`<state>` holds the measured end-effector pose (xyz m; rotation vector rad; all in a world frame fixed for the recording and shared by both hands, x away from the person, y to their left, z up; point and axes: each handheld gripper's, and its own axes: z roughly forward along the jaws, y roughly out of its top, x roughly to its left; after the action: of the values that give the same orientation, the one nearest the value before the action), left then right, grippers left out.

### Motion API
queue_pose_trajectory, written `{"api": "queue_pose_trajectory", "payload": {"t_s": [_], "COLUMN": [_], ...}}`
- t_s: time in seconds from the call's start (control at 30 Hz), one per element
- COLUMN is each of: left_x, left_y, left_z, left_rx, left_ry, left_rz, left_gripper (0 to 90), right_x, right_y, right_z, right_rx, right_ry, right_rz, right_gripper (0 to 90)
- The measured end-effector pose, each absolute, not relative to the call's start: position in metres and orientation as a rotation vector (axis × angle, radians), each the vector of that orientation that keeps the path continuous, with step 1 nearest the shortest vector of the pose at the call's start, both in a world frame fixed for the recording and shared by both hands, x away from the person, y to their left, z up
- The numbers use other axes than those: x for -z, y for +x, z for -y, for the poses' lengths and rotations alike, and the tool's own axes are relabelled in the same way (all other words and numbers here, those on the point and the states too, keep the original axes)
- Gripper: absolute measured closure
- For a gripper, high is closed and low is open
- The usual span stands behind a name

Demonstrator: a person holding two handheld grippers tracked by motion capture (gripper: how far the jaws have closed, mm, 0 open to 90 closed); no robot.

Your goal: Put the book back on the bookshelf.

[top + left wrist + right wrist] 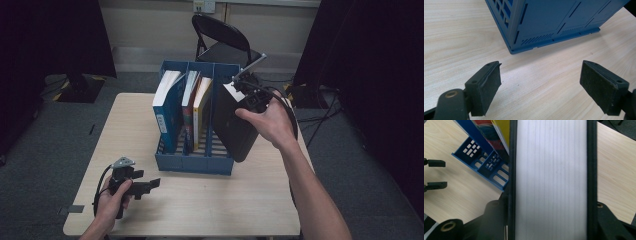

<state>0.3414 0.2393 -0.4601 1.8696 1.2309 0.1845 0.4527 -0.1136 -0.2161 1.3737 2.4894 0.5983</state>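
**Thick black book held over the right-hand slot of the file rack**

The right gripper (245, 92) has its fingers clamped on a thick black book (235, 127), which hangs tilted at the right end of the blue file rack (192, 162), its lower corner down near the rack's front wall and its top leaning back toward the hand. In the right gripper view the white page block (551, 180) runs straight up between the two black covers, with a finger pressed against each cover from outside. So the hold is across the book's thickness, near an upper corner.

Judged from its bulk, the book is probably heavy for a one-corner hold, and it will want to swing down and pivot between the pads. The covers look stiff and smooth, perhaps a little slippery; the pages between them should give slightly under pressure, which helps the grip settle. A hold nearer the middle of the top edge would balance it better. It is not fragile, but a corner could catch on the rack's divider.

The other two slots already carry upright books: a blue book (167, 110) on the left, and a red-spined one (189, 107) with a yellow one (201, 107) in the middle. The right-hand slot is the free one, and the black book looks a snug fit for it.

The left gripper (145, 186) rests low over the counter (210, 205) in front of the rack, its fingers (486, 83) spread wide apart and holding nothing, free to steady the rack if it slides
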Motion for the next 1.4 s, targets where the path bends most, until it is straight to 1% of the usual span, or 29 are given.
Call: {"api": "queue_pose_trajectory", "payload": {"t_s": [0.8, 1.4], "left_x": [0.46, 0.461], "left_y": [0.342, 0.342], "left_z": [-0.24, -0.24], "left_rx": [-0.186, -0.178], "left_ry": [1.867, 1.876], "left_rz": [-1.228, -1.222], "left_gripper": [16.9, 17.0], "right_x": [0.227, 0.229], "right_y": [0.499, 0.525], "right_z": [0.086, 0.07], "right_rx": [-0.492, -0.446], "right_ry": [1.549, 1.684], "right_rz": [-2.405, -2.309], "right_gripper": [53.6, 53.6]}}
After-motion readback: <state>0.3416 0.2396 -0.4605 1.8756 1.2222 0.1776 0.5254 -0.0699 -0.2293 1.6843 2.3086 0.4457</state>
